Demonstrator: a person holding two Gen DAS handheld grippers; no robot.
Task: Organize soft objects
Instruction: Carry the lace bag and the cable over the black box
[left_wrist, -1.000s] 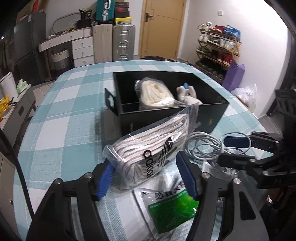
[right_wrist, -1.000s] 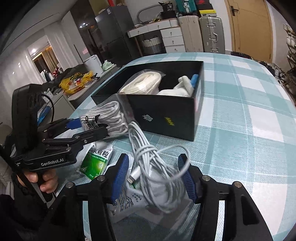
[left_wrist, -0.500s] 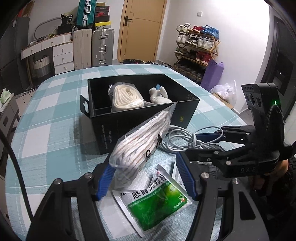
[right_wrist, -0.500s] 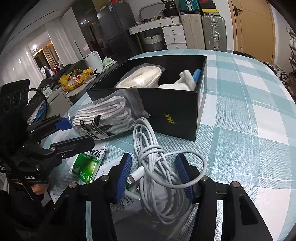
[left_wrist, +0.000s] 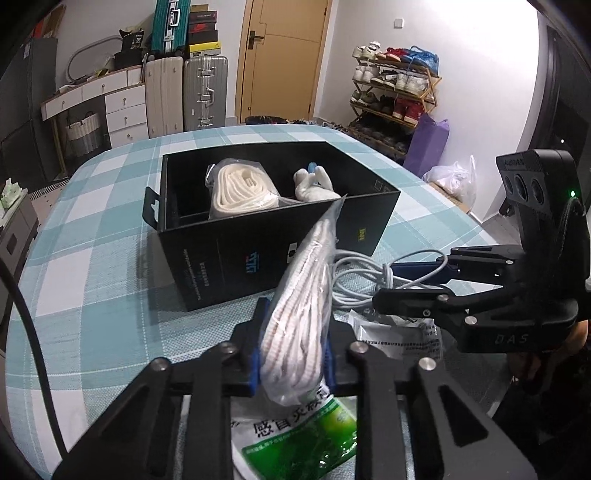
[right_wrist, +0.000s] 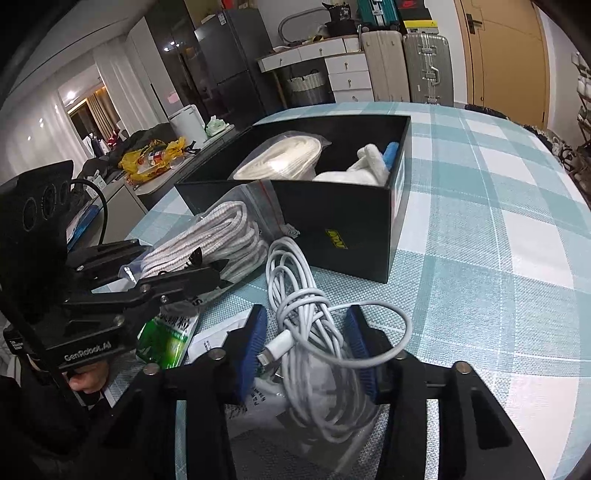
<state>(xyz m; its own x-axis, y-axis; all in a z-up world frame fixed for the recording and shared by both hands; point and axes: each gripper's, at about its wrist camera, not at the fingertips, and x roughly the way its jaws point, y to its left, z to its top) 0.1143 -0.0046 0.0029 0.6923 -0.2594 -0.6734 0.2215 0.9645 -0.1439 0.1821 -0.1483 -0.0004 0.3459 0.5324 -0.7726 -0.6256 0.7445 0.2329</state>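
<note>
**Two items boxed, two more being picked up**

On the left, the left gripper (left_wrist: 291, 350) has its blue pads pressed hard into a clear bag of striped white cloth (left_wrist: 299, 314); the bag bulges up between them and its top corner leans against the front wall of the black box (left_wrist: 236, 254). It does not look lifted clear of the checked tablecloth (left_wrist: 92, 280) yet, so this piece counts as gripped but not put away.

Under that gripper lies a green-and-white sachet (left_wrist: 303, 439), flat on the cloth and untouched. A second printed packet (left_wrist: 395, 336) lies just beside it, partly under the right tool.

In the middle, the box already holds a bagged roll of cream fabric (left_wrist: 240, 188) on its left side and a white soft item with a blue tip (left_wrist: 317, 184) to the right of it. Those two look finished. There is open room in the box in front of them.

On the right, the right gripper (right_wrist: 306, 347) straddles a coiled white cable (right_wrist: 303, 314) that lies on the tablecloth just before the box. Its jaws have just been closing and the coil sits between them, but gaps show on both sides, so the pads do not press it yet.

By my judgement the job is about half done: the bag and the cable have to go in, and the flat packets may follow.
</note>
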